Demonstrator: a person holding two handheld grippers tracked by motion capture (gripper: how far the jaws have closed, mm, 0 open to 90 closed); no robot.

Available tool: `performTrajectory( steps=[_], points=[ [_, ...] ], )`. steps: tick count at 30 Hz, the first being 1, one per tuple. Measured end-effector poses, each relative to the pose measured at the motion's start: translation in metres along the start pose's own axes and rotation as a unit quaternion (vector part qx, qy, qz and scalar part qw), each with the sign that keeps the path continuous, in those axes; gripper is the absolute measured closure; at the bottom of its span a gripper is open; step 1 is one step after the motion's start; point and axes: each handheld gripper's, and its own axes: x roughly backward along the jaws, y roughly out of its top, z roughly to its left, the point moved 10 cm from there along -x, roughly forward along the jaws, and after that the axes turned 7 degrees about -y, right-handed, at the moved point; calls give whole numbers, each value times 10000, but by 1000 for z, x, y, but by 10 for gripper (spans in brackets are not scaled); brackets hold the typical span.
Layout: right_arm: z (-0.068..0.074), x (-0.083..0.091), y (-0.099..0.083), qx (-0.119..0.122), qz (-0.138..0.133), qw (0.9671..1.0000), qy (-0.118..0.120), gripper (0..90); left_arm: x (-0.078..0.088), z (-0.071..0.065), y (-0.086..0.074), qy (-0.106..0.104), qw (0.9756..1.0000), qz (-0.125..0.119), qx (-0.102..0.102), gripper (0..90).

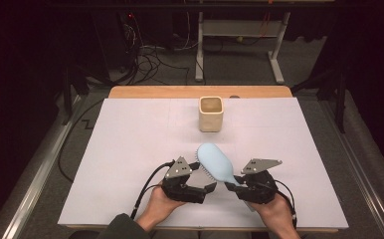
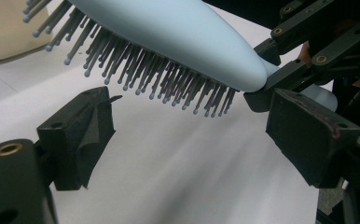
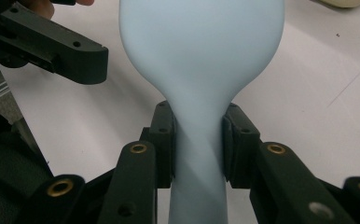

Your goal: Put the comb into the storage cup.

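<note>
1. On the white sheet covering the table (image 1: 130, 149), near its front edge, we saw a light blue hairbrush (image 1: 216, 164) held between the two grippers, its oval head pointing away from the person toward the middle of the table.
2. The right gripper (image 1: 240, 185) was clamped on the brush's handle; in the right gripper view we saw both black pads pressing the narrow neck of the hairbrush (image 3: 199, 140) from either side, the smooth back of the head facing that camera.
3. The left gripper (image 1: 207, 188) stood with its jaws apart and held nothing. In the left gripper view we saw the two pads spread wide with bare white sheet between them, the bristles of the hairbrush (image 2: 169, 42) hanging just above and beyond them without touching.
4. We noted that the bristles faced down and toward the left gripper, and the head was tilted up off the sheet.
5. A cream square-mouthed cup (image 1: 211, 113) stood upright farther back on the table, well apart from both grippers.
6. A hand (image 1: 160, 204) held each gripper from the bottom of the high view.
</note>
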Motion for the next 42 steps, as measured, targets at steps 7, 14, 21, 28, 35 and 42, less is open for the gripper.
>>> performTrajectory(
  steps=[7,14,21,28,35,42],
  points=[
    [0,2,2,36,-105,9999,-29,705,-3,-2,3,-31,10000,-45,1,155],
    [2,1,3,65,-112,9999,-30,705,-5,-4,6,-59,10000,-41,21,155],
    [4,1,4,86,-130,9999,1,705,-9,-4,9,-38,10000,-26,45,157],
    [5,-1,4,96,-118,9999,24,705,-11,-5,12,-35,9999,-51,151,163],
    [7,-2,5,125,-115,9999,29,705,-11,-5,16,-25,9997,-89,247,171],
    [9,-4,4,127,-92,9999,37,705,-12,-3,16,-29,9995,-56,317,192]
  ],
)
